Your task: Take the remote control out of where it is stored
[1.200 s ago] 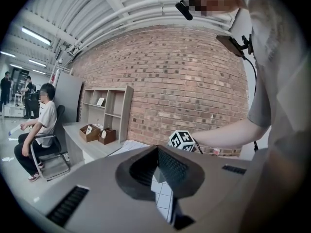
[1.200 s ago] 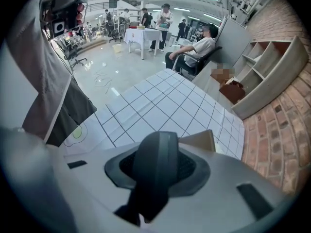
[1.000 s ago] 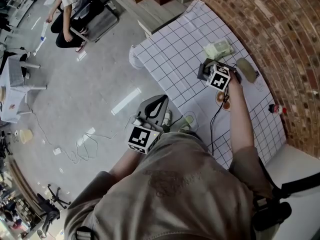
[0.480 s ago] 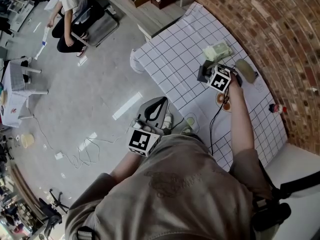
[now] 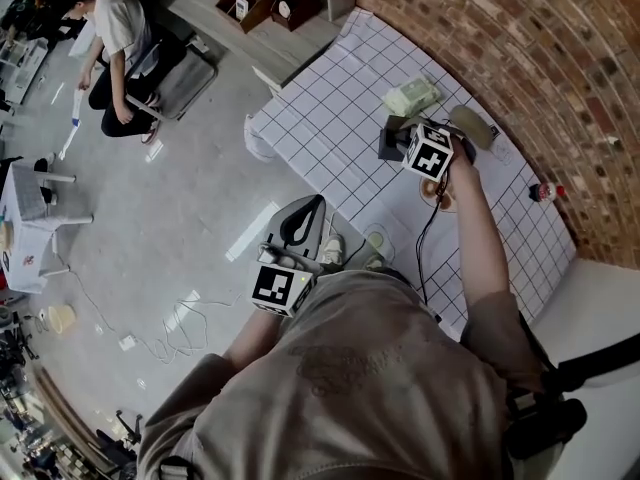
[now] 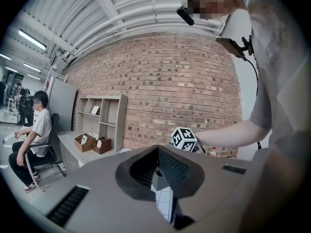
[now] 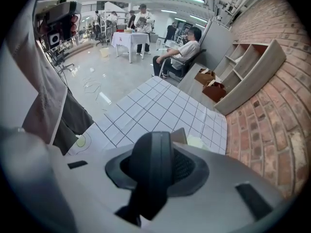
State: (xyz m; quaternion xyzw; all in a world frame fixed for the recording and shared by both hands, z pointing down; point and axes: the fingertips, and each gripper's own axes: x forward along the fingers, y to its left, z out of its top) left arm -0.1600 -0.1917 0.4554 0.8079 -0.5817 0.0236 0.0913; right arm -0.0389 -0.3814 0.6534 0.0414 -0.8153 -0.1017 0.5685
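- The right gripper [image 7: 156, 163] is closed on the remote [image 7: 148, 188]; the black body is clamped between the two pads and stands out past the tips.
- The remote's rounded far end is seen whole in the right gripper view, with a corner of the box [image 7: 179, 135] showing just beyond it.
- In the head view the right gripper [image 5: 405, 148] is pointed steeply down over the gridded worktop [image 5: 330, 118], with the dark box [image 5: 390, 140] directly at its tips.
- A pale green pack [image 5: 412, 96] lies just beyond the box, ahead of the right gripper; an olive oval thing [image 5: 470, 123] lies beside the gripper, towards the brick wall.
- The left gripper [image 6: 158, 152] is closed, its jaws brought together at the tips with nothing between them.
- The left gripper [image 5: 300, 230] is held off the near edge of the worktop, above the floor, well apart from the right gripper and the remote.
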